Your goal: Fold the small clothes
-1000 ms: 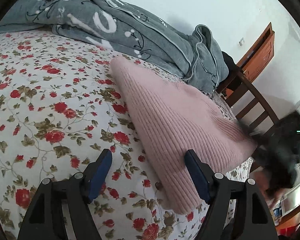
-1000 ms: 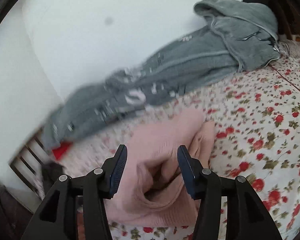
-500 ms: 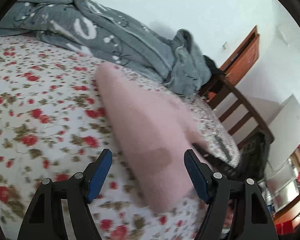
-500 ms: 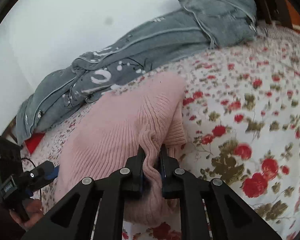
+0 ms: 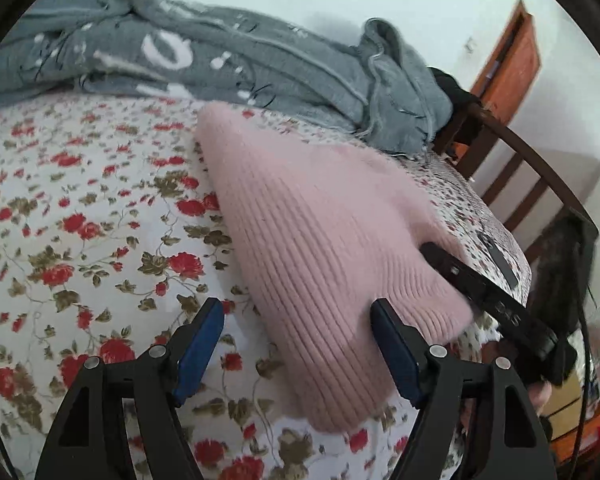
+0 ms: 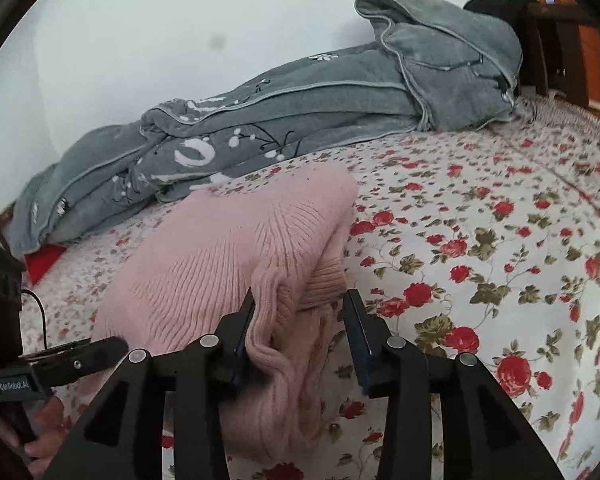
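Sweater [image 5: 320, 224] lies folded on the bed [image 5: 80, 208]; I have both grippers, left [image 5: 296, 336] and right [image 6: 300, 320], jaws wide, holding nothing. Snagging a cuff could undo the fold.

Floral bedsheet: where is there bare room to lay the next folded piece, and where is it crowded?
Bare floral bedsheet lies beside the pink sweater, on the side away from the footboard. The strip by the wall is crowded with the grey blanket. Both grippers, left gripper and right gripper, crowd the sweater's near end.
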Demonstrator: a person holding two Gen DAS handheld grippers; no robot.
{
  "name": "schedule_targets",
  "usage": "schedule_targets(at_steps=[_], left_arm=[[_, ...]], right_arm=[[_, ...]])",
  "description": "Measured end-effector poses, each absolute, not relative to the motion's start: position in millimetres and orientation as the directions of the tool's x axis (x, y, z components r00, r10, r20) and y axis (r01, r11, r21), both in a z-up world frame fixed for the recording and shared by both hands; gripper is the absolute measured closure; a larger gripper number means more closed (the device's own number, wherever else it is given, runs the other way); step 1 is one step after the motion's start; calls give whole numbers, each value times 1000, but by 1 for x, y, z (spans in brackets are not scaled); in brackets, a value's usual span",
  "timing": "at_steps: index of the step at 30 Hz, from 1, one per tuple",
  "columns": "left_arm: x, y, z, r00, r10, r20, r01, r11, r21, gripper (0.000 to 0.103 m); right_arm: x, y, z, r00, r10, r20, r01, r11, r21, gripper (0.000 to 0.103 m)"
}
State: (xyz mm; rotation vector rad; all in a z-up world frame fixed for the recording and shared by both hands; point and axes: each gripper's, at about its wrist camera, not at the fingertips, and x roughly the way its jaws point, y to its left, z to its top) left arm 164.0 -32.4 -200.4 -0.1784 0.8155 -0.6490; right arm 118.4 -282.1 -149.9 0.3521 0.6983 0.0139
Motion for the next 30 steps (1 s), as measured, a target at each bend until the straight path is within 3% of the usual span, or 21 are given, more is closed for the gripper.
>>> schedule_targets(at_steps=[4, 10, 16, 18, 19, 20, 22, 25, 30], left_arm=[[139, -43, -198, 468, -634, -616, 584, 745, -322, 30], [99, -77, -206, 632, -468, -617, 586, 811, -15, 30], [109, -71, -199, 673, -461, -578, 492, 863, -115, 33], [114, -74, -200, 679, -424, -599, 477, 875, -79, 53], [113, -73, -199, 691, -403, -600, 470, 881, -51, 69], [111, -63, -195, 690, -425, -586, 475, 877, -76, 77], [111, -43, -192, 672, -478, -566, 468, 866, -175, 82], [116, -26, -201, 631, -508, -586, 439, 857, -270, 84], [107, -35, -198, 632, -472, -615, 437, 872, -220, 79]], right_arm=[[121, -291, -153, 765, 200, -612, 87, 909, 407, 64], [124, -305, -156, 752, 292, -590, 84, 846, 526, 63], [127, -305, -154, 750, 307, -586, 74, 842, 535, 64], [128, -306, -155, 747, 321, -583, 72, 831, 551, 64], [127, -307, -156, 744, 330, -582, 69, 827, 558, 64], [127, -308, -156, 742, 336, -581, 66, 825, 561, 64], [127, -309, -157, 740, 341, -580, 60, 825, 562, 63], [127, -303, -154, 731, 339, -592, 40, 844, 534, 66], [125, -289, -147, 729, 291, -620, 18, 897, 442, 70]])
